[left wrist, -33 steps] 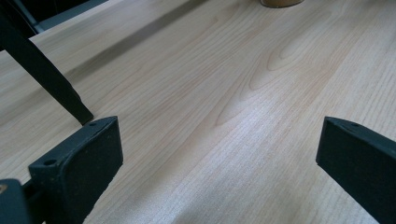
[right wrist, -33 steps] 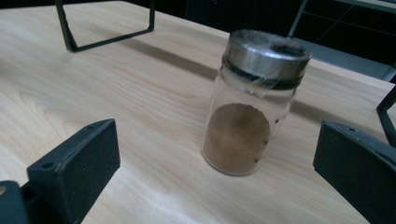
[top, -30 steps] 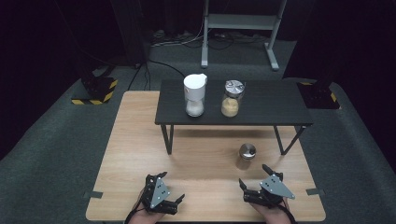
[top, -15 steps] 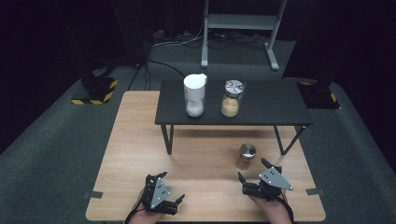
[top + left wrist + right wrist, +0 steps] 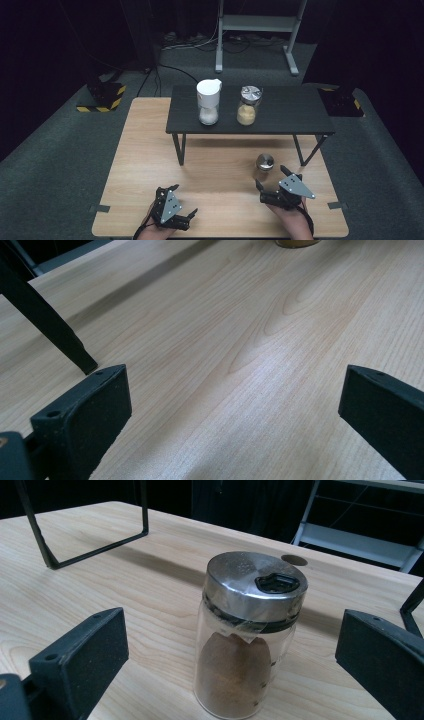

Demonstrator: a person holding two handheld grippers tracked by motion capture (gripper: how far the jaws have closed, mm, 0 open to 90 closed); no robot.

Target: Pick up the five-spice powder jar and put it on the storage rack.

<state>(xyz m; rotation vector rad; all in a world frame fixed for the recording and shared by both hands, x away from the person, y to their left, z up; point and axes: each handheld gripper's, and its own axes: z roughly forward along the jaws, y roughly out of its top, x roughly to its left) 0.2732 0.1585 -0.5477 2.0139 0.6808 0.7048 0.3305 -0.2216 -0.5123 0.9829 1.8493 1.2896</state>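
Spice jar [image 5: 248, 637] stands upright between the released right tongs' [image 5: 232, 645] jaws, untouched

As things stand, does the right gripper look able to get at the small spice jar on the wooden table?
Probably yes. The right gripper is open and faces the spice jar, which stands upright between its jaws' lines with bare wooden table between them; nothing blocks the way.

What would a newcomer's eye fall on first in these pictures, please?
Probably the small glass jar of brown powder with a shiny metal lid, standing upright on the pale wooden table between the open jaws of the right gripper. Behind it, a low black table bears a white-lidded jar and a metal-lidded jar of yellowish grains.
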